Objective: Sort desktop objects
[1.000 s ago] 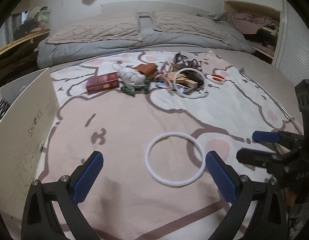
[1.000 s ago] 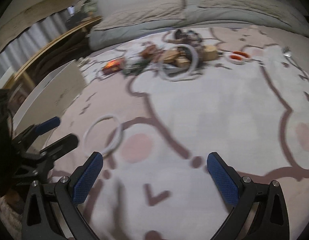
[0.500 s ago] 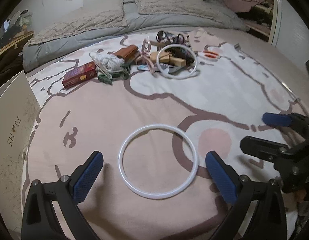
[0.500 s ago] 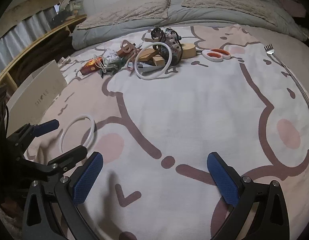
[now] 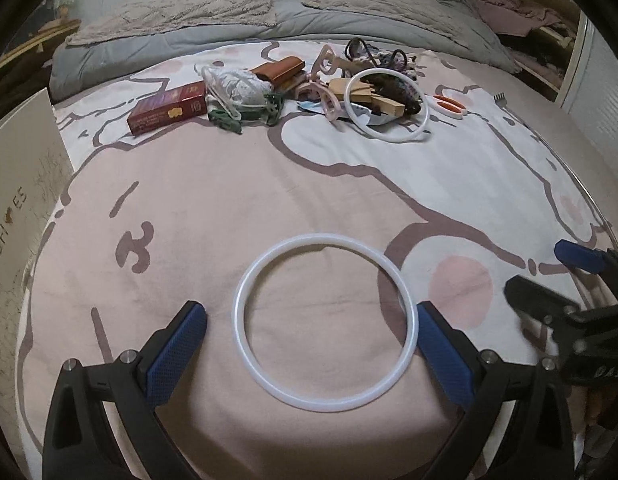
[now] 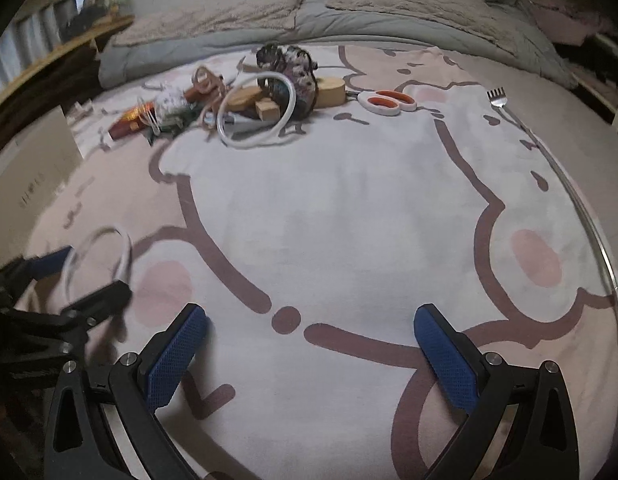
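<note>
The left gripper (image 5: 311,330) is spread wide around the white ring (image 5: 324,322) lying flat near the blanket's (image 5: 213,200) front edge (one pad perhaps touching); the right gripper (image 6: 309,342) is spread, empty.

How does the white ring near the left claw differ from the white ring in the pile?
The near ring lies flat and alone on the blanket, between the fingers of the open left claw. The far ring is tilted, leaning on the wooden blocks in the pile. Both are thin white hoops.
</note>
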`<state>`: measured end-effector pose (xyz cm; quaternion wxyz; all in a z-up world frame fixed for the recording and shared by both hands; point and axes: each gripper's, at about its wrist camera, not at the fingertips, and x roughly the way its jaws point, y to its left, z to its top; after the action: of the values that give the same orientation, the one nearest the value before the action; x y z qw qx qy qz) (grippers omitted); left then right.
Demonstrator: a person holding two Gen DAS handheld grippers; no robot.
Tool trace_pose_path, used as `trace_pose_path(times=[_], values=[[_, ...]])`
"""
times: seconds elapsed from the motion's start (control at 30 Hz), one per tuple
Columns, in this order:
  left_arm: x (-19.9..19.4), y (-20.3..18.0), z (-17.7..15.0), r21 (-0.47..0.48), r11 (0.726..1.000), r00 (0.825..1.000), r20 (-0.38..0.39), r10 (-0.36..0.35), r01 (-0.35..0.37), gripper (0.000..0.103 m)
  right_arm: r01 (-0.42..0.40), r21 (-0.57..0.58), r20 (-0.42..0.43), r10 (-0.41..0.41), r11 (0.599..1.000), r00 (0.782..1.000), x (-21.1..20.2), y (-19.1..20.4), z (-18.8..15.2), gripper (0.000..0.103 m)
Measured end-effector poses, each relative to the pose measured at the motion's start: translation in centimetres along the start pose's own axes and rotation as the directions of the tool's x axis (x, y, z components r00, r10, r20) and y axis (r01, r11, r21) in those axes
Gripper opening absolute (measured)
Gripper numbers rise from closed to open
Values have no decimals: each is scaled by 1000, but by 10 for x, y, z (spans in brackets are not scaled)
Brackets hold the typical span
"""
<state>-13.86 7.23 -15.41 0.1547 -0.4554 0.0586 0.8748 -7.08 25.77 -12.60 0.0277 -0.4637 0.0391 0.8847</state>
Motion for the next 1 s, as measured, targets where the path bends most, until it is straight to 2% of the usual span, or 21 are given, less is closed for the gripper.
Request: trace_pose_path(times=[0.47, 0.67, 1.0], values=[[-4, 3, -5, -6, 1000, 999, 47, 6, -6, 103, 25, 7, 12, -25, 1000, 1000, -3, 5, 9, 103], [-4, 0, -6, 7, 1000, 998, 58, 11, -11, 103, 54, 15, 72, -55, 998, 996, -3, 14, 51, 103], [-4, 1, -7, 6, 1000, 998, 68, 1, -2, 103, 56, 105, -33, -53, 993, 998, 45, 14, 117, 103]])
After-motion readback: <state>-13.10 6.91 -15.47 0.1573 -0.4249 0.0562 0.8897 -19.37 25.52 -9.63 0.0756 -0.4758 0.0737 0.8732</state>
